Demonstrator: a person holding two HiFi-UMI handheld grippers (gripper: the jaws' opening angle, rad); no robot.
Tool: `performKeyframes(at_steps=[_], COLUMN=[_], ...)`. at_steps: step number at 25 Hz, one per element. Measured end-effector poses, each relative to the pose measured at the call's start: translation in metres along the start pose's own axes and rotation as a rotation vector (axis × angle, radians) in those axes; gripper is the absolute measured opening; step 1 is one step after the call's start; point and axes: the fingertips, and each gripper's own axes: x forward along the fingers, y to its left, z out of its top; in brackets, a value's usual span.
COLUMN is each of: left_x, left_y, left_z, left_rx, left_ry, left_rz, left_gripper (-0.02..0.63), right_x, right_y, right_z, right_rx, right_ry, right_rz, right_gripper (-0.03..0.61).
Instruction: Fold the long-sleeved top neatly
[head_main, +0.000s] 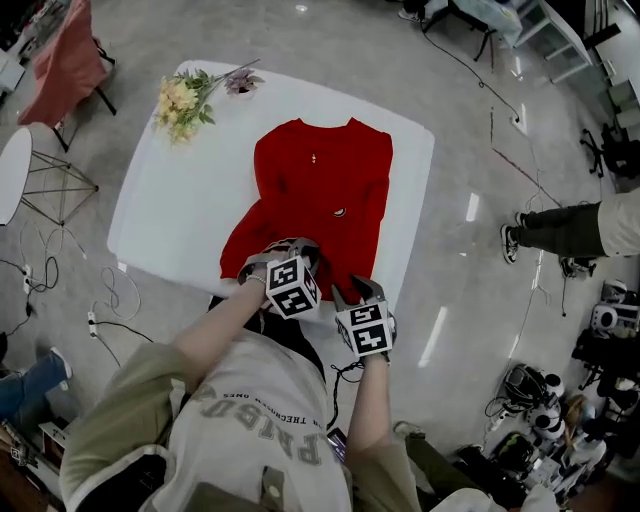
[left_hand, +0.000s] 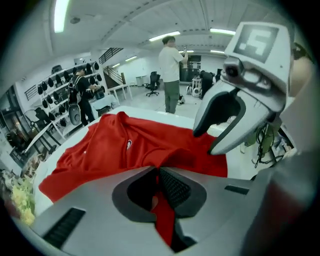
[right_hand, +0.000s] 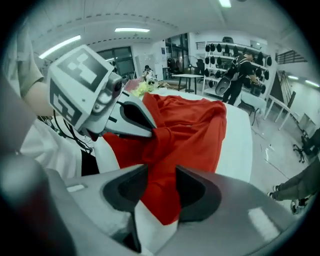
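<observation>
The red long-sleeved top (head_main: 320, 185) lies on the white table (head_main: 150, 200), neckline at the far side and near hem bunched up at the front edge. My left gripper (head_main: 285, 248) is shut on a fold of that hem; in the left gripper view a strip of the red cloth (left_hand: 162, 210) is pinched between the left gripper's (left_hand: 159, 172) pads. Just to its right, my right gripper (head_main: 358, 290) stands over the hem. In the right gripper view the right gripper's (right_hand: 161, 172) jaws are apart, with the red cloth (right_hand: 165, 200) lying loose in the gap.
A bunch of yellow and pink flowers (head_main: 185, 100) lies at the table's far left corner. A chair draped in pink cloth (head_main: 65, 60) stands beyond on the left. A person's legs (head_main: 560, 230) show at the right, and cables (head_main: 110, 300) run over the floor.
</observation>
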Motion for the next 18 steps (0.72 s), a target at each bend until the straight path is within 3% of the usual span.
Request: performKeyframes(at_steps=[2, 5, 7, 9, 10, 11, 14, 16, 18], left_x=[0.004, -0.022, -0.051, -0.078, -0.086, -0.089, -0.084, -0.079, -0.075], left_y=[0.000, 0.010, 0.031, 0.058, 0.072, 0.082, 0.094, 0.096, 0.100], left_z=[-0.012, -0.019, -0.034, -0.065, -0.086, -0.109, -0.162, -0.172, -0.172], left_rx=[-0.010, -0.056, -0.137, -0.251, -0.305, -0.347, -0.404, -0.422, -0.419], left_ry=[0.027, -0.010, -0.050, -0.047, -0.018, 0.029, 0.179, 0.207, 0.209], left_rz=[-0.012, -0.006, 0.057, 0.152, 0.190, 0.210, 0.181, 0.141, 0.127], left_gripper=[0.035, 0.224, 0.259, 0.259, 0.259, 0.259, 0.258, 0.237, 0.125], right_x=[0.000, 0.001, 0.010, 0.024, 0.031, 0.039, 0.060, 0.069, 0.073], right_y=[-0.006, -0.006, 0.000, 0.003, 0.003, 0.003, -0.003, -0.012, -0.020], right_z=[0.003, 0.028, 0.046, 0.060, 0.066, 0.070, 0.076, 0.071, 0.065], right_rx=[-0.003, -0.034, -0.062, -0.077, -0.080, -0.085, -0.105, -0.113, -0.101], right_ry=[0.011, -0.022, -0.041, -0.041, -0.029, -0.014, 0.051, 0.121, 0.177], right_rz=[0.038, 0.059, 0.061, 0.051, 0.049, 0.049, 0.054, 0.049, 0.052], right_gripper=[0.211, 0.225, 0.227, 0.235, 0.340, 0.356, 0.356, 0.353, 0.333])
